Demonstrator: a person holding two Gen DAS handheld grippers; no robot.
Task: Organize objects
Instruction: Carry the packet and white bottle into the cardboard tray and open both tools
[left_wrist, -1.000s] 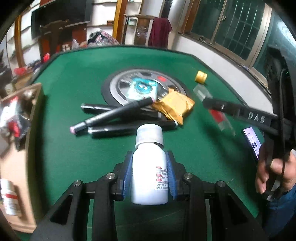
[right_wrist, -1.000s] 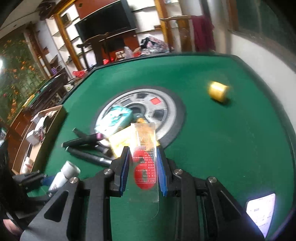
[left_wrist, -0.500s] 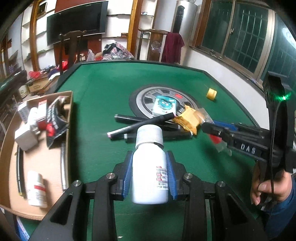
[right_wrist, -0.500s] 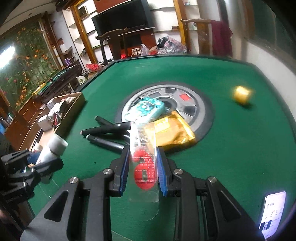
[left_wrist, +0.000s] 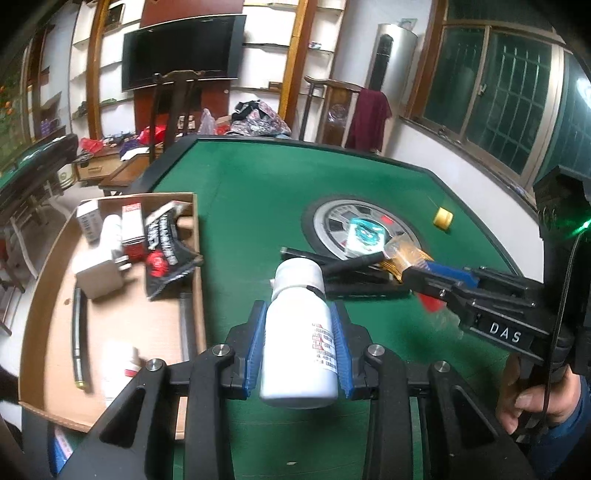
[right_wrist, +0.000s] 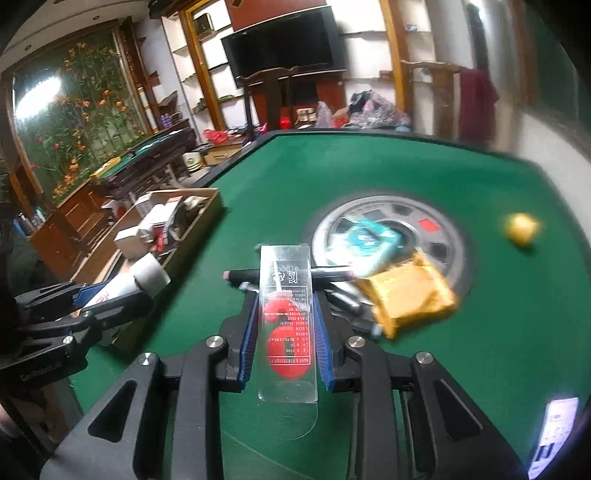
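Observation:
My left gripper (left_wrist: 298, 341) is shut on a white pill bottle (left_wrist: 299, 332) and holds it above the green table, beside a cardboard tray (left_wrist: 40, 295) on the left. My right gripper (right_wrist: 286, 332) is shut on a clear plastic packet with red discs (right_wrist: 287, 332) and holds it above the table. Each gripper shows in the other's view: the right one (left_wrist: 436, 275), the left one (right_wrist: 110, 291). Black marker pens (left_wrist: 354, 273), a gold packet (right_wrist: 410, 291), a teal packet (right_wrist: 373, 240) and a yellow cap (right_wrist: 522, 229) lie on the table.
The cardboard tray (right_wrist: 207, 218) holds boxes, a white charger (left_wrist: 99, 278), a black pouch and a white bottle. A round grey hub (left_wrist: 332, 221) sits mid-table. A lit phone (right_wrist: 554, 435) lies at the near right. Chairs and shelves stand beyond the table.
Both grippers have lifted and swung left with their loads. The cardboard tray has come much further into view, and the markers and packets now lie farther off to the right.

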